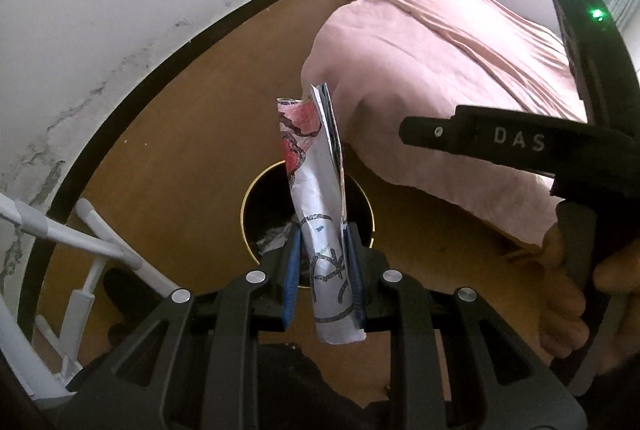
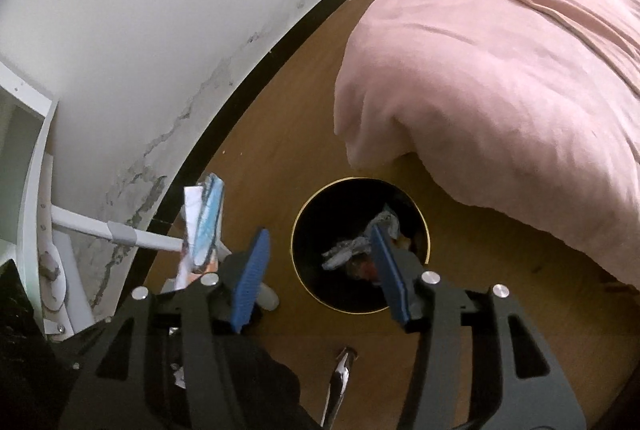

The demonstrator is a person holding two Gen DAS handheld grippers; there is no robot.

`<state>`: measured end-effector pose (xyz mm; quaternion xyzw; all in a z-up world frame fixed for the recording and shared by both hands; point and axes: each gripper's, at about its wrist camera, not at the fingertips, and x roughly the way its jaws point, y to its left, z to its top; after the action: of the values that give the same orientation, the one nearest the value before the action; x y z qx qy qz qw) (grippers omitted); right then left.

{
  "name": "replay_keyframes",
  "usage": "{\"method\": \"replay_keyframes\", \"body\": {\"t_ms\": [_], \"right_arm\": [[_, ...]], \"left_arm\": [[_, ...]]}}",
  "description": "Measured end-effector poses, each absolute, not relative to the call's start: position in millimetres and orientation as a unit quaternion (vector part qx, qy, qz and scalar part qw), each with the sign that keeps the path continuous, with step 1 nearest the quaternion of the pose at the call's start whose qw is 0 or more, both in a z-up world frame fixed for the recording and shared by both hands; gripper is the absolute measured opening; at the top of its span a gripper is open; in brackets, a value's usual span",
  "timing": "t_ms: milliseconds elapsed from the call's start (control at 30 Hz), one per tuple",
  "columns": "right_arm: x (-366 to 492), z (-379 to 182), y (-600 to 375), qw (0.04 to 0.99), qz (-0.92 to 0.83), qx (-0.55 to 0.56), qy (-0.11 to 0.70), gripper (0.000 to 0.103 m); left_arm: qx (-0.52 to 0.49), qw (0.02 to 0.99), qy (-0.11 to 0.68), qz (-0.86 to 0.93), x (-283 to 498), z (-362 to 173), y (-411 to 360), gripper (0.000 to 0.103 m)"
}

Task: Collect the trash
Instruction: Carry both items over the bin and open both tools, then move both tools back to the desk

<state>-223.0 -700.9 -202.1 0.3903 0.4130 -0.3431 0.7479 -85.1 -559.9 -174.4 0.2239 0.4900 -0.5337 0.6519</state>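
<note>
A folded printed paper [image 1: 320, 214] is clamped upright in the left gripper [image 1: 322, 270] above the black bin [image 2: 360, 244]. The right gripper [image 2: 320, 270] is released, nothing between its blue pads [image 2: 250, 278], over crumpled trash [image 2: 352, 248] inside.

Folded paper wrapper [image 1: 320, 214], white with red and dark blue print, stands roughly upright above the bin, lower part pinched between blue pads. Bin [image 2: 425, 230]: round, black inside, thin gold rim, upright on the wood floor beside the bed. Crumpled grey-white trash [image 2: 348, 250] lies inside it.
</note>
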Motion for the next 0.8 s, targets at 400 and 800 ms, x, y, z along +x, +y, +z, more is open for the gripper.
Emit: {"method": "replay_keyframes", "body": {"t_ms": [400, 800], "right_arm": [[-249.9, -184.8, -715.7, 0.741, -0.392, 0.415, 0.354, 0.054], [-245.0, -174.1, -705.1, 0.756, -0.389, 0.392, 0.35, 0.054]], "left_arm": [[0.226, 0.621, 0.512, -0.548, -94.7, -187.4, -596.0, 0.043], [0.226, 0.647, 0.48, -0.549, -102.5, -147.0, -572.3, 0.076]]}}
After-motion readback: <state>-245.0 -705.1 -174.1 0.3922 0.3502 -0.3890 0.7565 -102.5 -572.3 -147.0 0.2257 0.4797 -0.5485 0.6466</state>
